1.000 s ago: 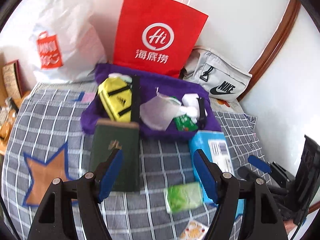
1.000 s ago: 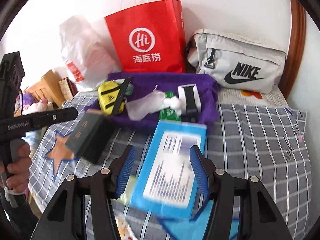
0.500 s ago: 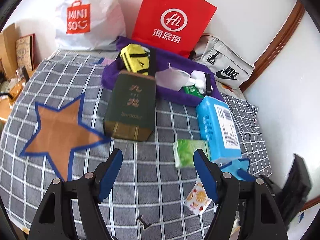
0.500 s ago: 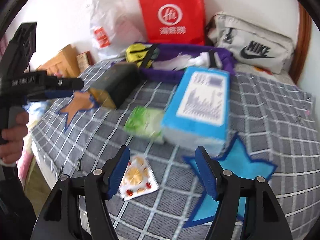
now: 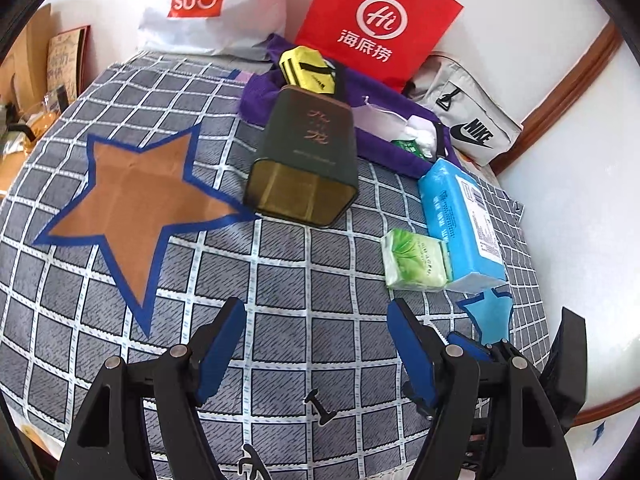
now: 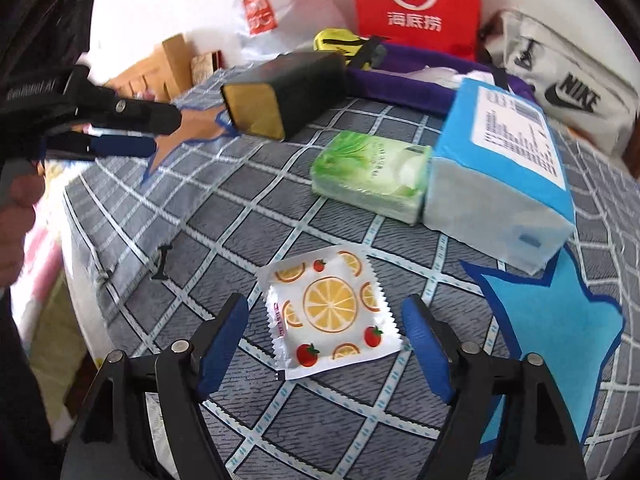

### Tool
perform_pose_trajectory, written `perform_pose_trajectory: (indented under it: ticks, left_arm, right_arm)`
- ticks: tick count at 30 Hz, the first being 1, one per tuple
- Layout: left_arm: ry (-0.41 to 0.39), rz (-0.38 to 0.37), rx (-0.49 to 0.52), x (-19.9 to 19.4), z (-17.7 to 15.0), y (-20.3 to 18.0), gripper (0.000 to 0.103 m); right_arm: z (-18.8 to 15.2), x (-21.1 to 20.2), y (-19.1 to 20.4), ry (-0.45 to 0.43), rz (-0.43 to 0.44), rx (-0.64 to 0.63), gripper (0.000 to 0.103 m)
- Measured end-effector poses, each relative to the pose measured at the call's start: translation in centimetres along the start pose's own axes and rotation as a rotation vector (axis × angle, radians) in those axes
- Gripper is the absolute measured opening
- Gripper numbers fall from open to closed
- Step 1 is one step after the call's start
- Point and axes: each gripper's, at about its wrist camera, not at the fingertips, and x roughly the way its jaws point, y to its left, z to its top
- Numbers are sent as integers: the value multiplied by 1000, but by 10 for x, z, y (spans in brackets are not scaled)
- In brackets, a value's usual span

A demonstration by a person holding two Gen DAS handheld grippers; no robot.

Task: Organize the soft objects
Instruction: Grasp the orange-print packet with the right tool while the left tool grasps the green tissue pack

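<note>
Looking down my right gripper [image 6: 325, 322], I see its jaws spread wide with nothing clamped, and a flat white sachet [image 6: 332, 312] printed with orange slices and strawberries lies on the checked cloth [image 6: 248, 240] right between the blue pads. Beyond the sachet sits a small green tissue pack [image 6: 370, 176], touching the side of a larger blue tissue pack [image 6: 504, 168]. One end of the blue pack rests near the tip of a light blue star [image 6: 560, 320] outlined in darker blue on the cloth.

My left gripper [image 5: 316, 344] hovers over the cloth with its jaws also wide apart and empty. From that camera the green tissue pack [image 5: 414, 264] and the blue tissue pack [image 5: 460, 220] are ahead to the right, still side by side and touching. A dark green tin [image 5: 306, 160] lies on its side ahead of the jaws, its gold end facing me, just beside one point of a brown star [image 5: 132, 196] with a blue border.

Behind the tin a purple cloth bag [image 5: 380, 100] holds a yellow pouch [image 5: 308, 68] and some crumpled white items. Against the wall stand a red paper bag [image 5: 376, 24], a white plastic shopping bag [image 5: 208, 4] and a grey waist bag [image 5: 468, 120].
</note>
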Motion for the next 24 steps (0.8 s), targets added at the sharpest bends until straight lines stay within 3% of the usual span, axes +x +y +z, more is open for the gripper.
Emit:
perform_pose_trajectory:
  ticks: [4, 11, 14, 24]
  left_arm:
    - [3, 6, 4, 4, -3, -1, 72]
    - [28, 18, 44, 18, -12, -14, 72]
    - [35, 24, 57, 23, -13, -20, 72]
    - [33, 31, 127, 42, -11, -59, 72]
  right_arm:
    - [-2, 3, 12, 1, -66, -75, 77]
    - [-4, -3, 0, -49, -93, -38, 44]
    - [-4, -4, 0, -61, -103, -43, 36]
    - [-19, -23, -23, -54, -93, 43, 33]
